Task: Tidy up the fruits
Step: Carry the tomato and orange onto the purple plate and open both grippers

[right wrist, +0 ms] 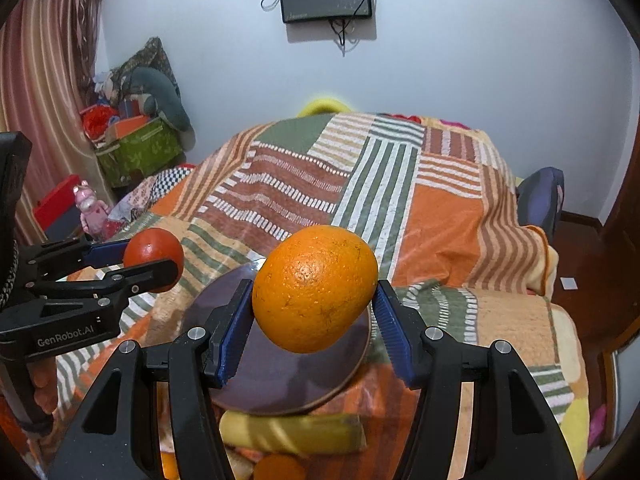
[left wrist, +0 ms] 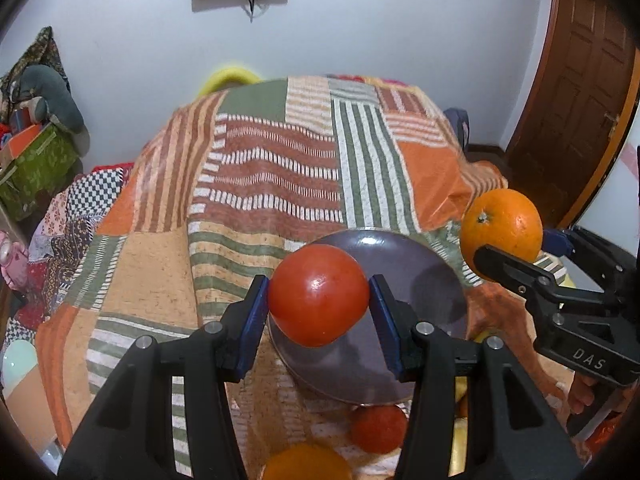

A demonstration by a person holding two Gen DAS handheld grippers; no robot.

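Note:
A red tomato (left wrist: 318,294) is pinched between the blue pads of my left gripper (left wrist: 318,298), which is shut on it above a dark purple plate (left wrist: 424,280) on the patchwork blanket. An orange (right wrist: 316,288) is clamped in my right gripper (right wrist: 314,300), also over the plate (right wrist: 280,376). From the left wrist view the right gripper (left wrist: 520,248) with its orange (left wrist: 500,232) hangs to the right of the plate. In the right wrist view the left gripper (right wrist: 140,260) holds the tomato (right wrist: 154,252) at the plate's left.
Near the plate's front edge lie another tomato (left wrist: 378,428), an orange (left wrist: 306,464) and a banana (right wrist: 292,432). The striped blanket (left wrist: 260,184) covers a bed. Boxes and bags (right wrist: 136,148) pile at the left wall, and a wooden door (left wrist: 576,120) stands at the right.

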